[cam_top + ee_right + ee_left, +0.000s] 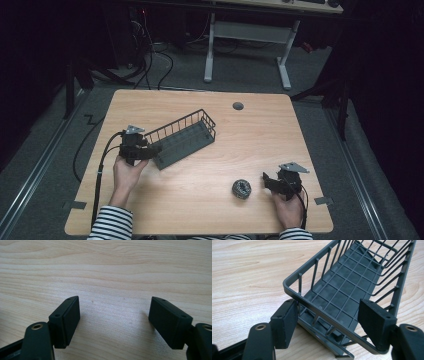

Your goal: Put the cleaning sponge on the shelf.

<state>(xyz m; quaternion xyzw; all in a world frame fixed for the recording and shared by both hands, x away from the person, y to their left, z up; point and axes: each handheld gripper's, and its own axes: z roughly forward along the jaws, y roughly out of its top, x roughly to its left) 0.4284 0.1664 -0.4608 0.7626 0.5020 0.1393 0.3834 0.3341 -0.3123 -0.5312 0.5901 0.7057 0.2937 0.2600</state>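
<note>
One wire basket (184, 137) lies diagonally, near end between left gripper (150, 150) jaws.

In the left gripper view the wire basket (352, 290) runs out past the top edge toward 1 o'clock, so its far end is cut off. Its near corner dips behind the right jaw at 4 o'clock, and the bottom edge crops the lowest wires. From the high view, the small round dark object (241, 188) at 5 o'clock on the desk (250, 145) is too small to identify. The person's forearms are cut by the bottom edge, and the second desk (280, 5) at 12 o'clock is mostly cropped by the top edge.
</note>
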